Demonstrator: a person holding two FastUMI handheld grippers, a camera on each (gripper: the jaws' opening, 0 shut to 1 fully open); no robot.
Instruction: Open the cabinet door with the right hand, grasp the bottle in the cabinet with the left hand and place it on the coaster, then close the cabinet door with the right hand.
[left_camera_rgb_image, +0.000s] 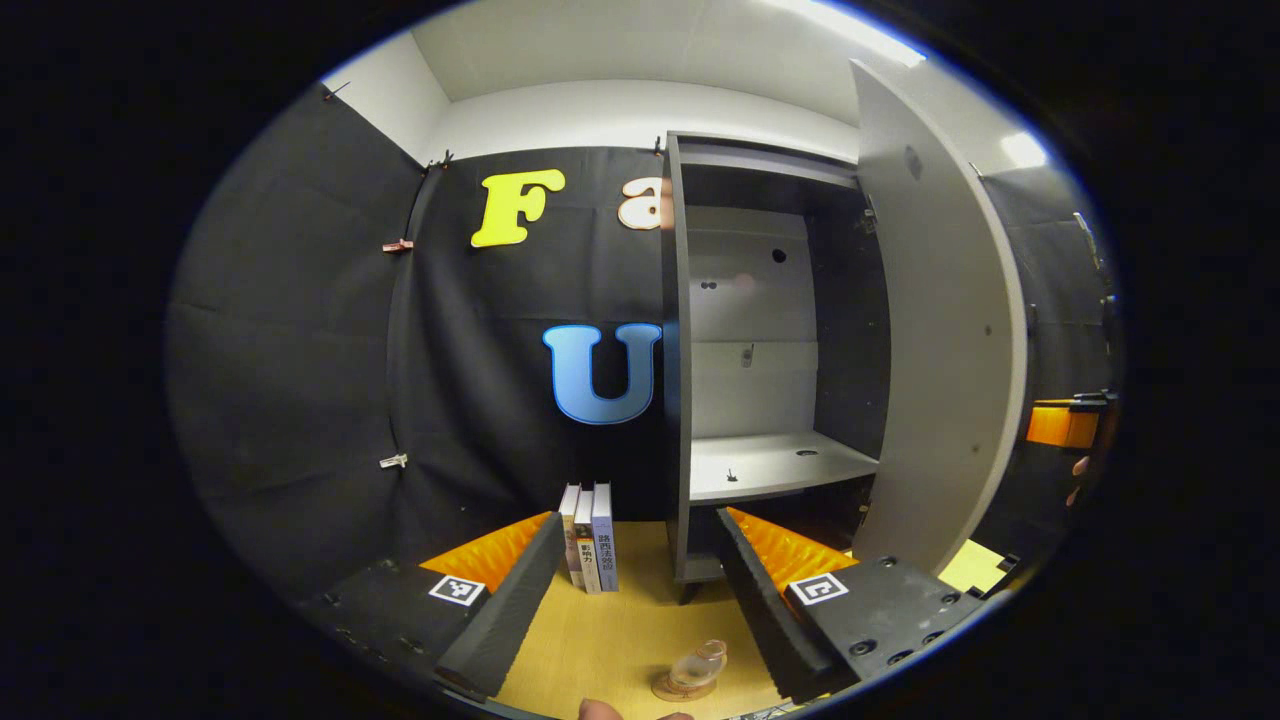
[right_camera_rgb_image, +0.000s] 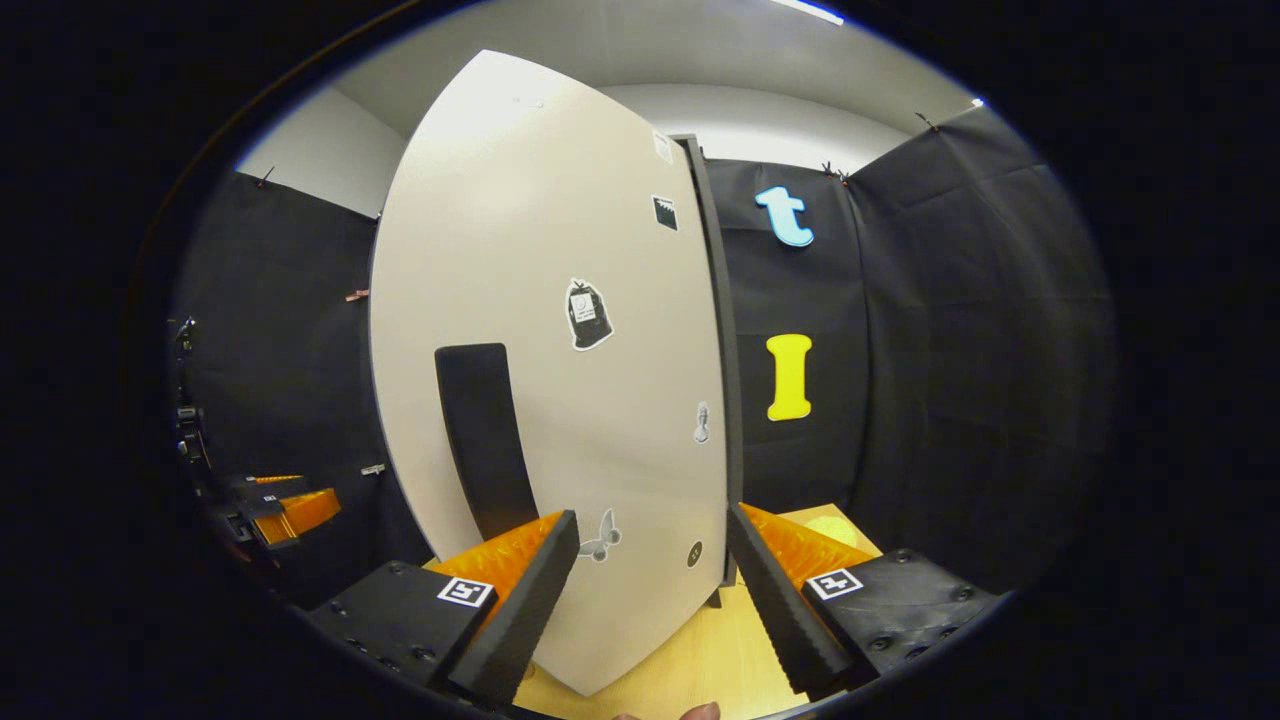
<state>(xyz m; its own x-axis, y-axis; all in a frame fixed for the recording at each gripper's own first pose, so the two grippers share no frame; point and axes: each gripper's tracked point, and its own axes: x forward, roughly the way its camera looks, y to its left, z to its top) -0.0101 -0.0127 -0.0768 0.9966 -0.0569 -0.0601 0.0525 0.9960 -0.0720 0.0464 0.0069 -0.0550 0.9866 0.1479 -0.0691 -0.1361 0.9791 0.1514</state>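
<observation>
Black cloth walls (left_camera_rgb_image: 300, 330), white ceiling with strip light (left_camera_rgb_image: 850, 25), wooden tabletop (left_camera_rgb_image: 620, 620); books (left_camera_rgb_image: 590, 535) upright, apparently three.

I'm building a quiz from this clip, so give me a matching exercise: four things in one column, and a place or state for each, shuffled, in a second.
Things:
1. bottle
2. cabinet door
3. books
4. cabinet shelf

Places or states:
A. swung open
B. upright on the table, left of the cabinet
C. bare
D. on the coaster, between the left gripper's jaws

Pairs: 1-D, 2-A, 3-B, 4-C
</observation>
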